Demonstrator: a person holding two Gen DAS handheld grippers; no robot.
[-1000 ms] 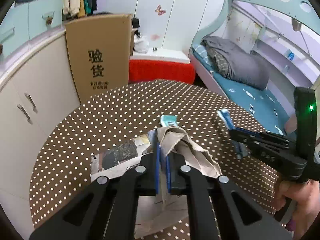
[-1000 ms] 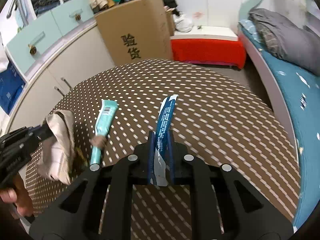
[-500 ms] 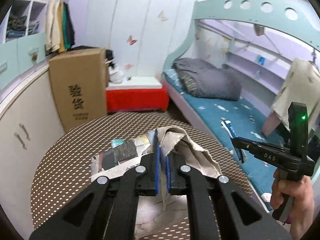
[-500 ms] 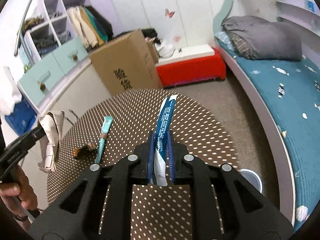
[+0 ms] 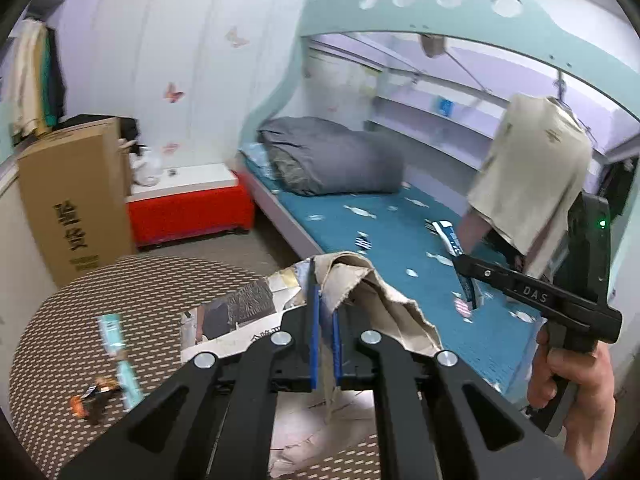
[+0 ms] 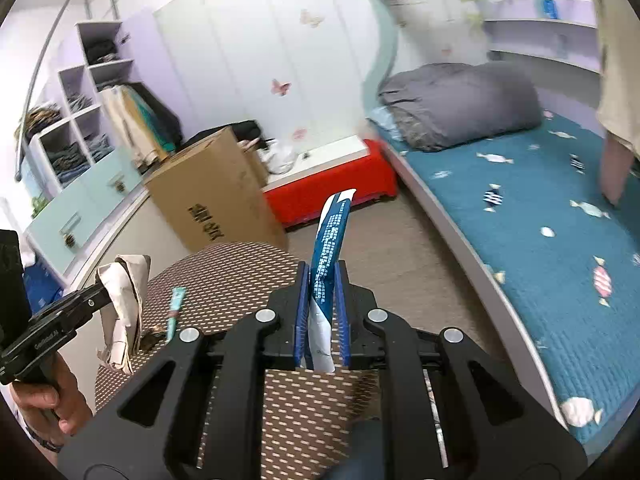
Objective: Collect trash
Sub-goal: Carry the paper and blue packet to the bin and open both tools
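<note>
My left gripper [image 5: 324, 320] is shut on a crumpled beige paper bag [image 5: 380, 300] with a printed paper scrap [image 5: 236, 312] hanging beside it, lifted above the dotted round table [image 5: 160, 280]. My right gripper [image 6: 322, 300] is shut on a blue wrapper [image 6: 332, 236], held high over the table's right side. In the left wrist view the right gripper [image 5: 460, 264] is to the right over the bed. In the right wrist view the left gripper [image 6: 102, 290] with the bag [image 6: 124, 304] is at the left. A teal wrapper [image 5: 118, 356] and a small dark orange wrapper [image 5: 94, 396] lie on the table.
A tall cardboard box [image 6: 212, 196] stands behind the table beside a red bench [image 6: 332, 184]. A bed with a teal cover [image 6: 540, 220] and grey duvet [image 6: 460, 104] runs along the right. White cabinets [image 6: 80, 220] are at the left. A beige garment [image 5: 532, 176] hangs over the bed.
Both grippers have risen and pulled back from the table, each keeping its trash. The view has swung right toward the bed, and the table now looks smaller and lower.
</note>
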